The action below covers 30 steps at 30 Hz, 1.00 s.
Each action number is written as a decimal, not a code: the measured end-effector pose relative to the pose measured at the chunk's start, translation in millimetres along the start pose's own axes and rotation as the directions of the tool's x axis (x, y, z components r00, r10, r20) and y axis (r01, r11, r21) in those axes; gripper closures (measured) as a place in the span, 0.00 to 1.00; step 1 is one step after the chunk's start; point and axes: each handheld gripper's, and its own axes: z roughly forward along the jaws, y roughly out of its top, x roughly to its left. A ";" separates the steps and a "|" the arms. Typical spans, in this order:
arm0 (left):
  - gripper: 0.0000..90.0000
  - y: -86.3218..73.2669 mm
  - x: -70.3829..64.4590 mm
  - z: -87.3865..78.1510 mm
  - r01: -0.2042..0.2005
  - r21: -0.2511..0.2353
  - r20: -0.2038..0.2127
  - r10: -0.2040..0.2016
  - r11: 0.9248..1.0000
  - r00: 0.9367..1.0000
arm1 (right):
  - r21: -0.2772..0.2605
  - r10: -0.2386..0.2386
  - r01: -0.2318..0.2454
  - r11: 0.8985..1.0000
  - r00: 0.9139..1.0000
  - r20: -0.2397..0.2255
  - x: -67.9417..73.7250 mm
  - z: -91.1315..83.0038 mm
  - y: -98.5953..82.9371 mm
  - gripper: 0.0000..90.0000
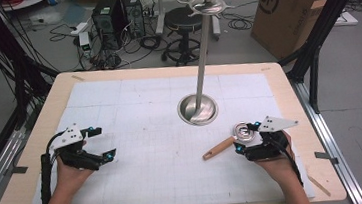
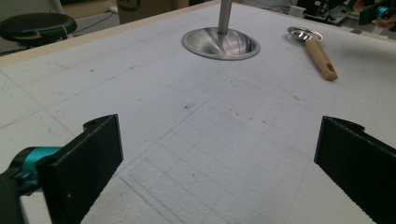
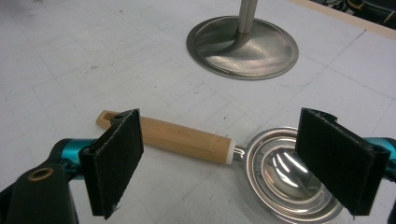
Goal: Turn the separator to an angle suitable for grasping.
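A metal strainer spoon with a wooden handle [image 1: 218, 148] lies flat on the white mat, its round bowl [image 3: 285, 175] toward the right. My right gripper [image 1: 246, 137] hovers open just over it, and in the right gripper view [image 3: 224, 163] the jaws stand wide on either side of the handle's joint with the bowl. A tall metal hook stand [image 1: 202, 44] rises from its round base [image 1: 198, 109] at the mat's middle back. My left gripper [image 1: 103, 142] is open over bare mat at the left, nothing between its jaws [image 2: 219, 163]; the spoon [image 2: 317, 53] lies far off.
The white gridded mat [image 1: 137, 136] covers a wooden table [image 1: 16, 188]. Beyond the table stand a stool [image 1: 181, 21], computer towers [image 1: 110, 13], cables and a cardboard box [image 1: 290, 6]. Black frame posts flank both sides.
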 end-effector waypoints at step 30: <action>0.02 0.1 -1.3 9.5 -0.029 0.022 0.005 0.029 0.999 1.000 | 0.159 -0.082 0.104 0.982 0.987 -0.140 29.4 29.0 3.7 0.77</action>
